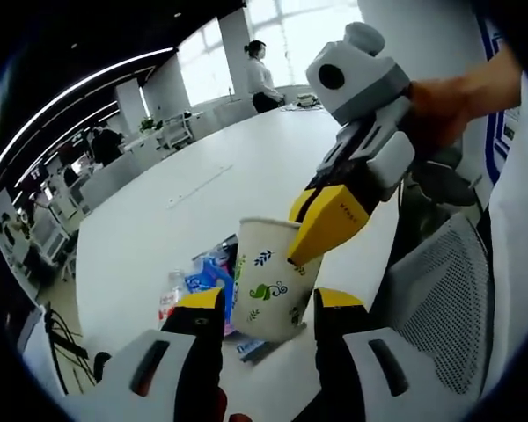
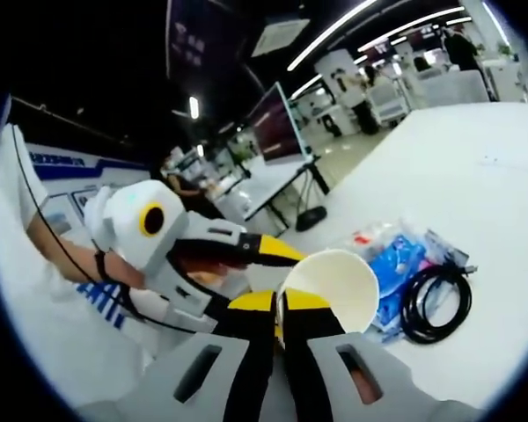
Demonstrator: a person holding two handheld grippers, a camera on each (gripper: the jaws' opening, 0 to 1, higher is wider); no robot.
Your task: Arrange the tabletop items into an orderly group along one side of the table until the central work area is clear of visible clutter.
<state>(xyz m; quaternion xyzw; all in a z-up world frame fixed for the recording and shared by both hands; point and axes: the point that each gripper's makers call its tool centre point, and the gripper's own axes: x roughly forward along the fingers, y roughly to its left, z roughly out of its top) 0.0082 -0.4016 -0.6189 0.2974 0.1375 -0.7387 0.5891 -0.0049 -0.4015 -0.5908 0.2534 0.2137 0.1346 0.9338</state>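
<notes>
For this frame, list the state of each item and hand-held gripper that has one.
Paper cup: upright, empty, rim pinched by the right hand-held gripper.
Right hand-held gripper: shut on the paper cup rim.
Left hand-held gripper: open, jaws on either side of the cup's base.
Black cable: coiled, lying on the table.
Blue packet: lying flat beside the cable.
Table: white, items clustered near one edge.

Light: you get bright daylight from windows and ceiling strips.
Glare: white table washes out.
Edges: strong fisheye bending.
Focus: your far office background looks soft.
</notes>
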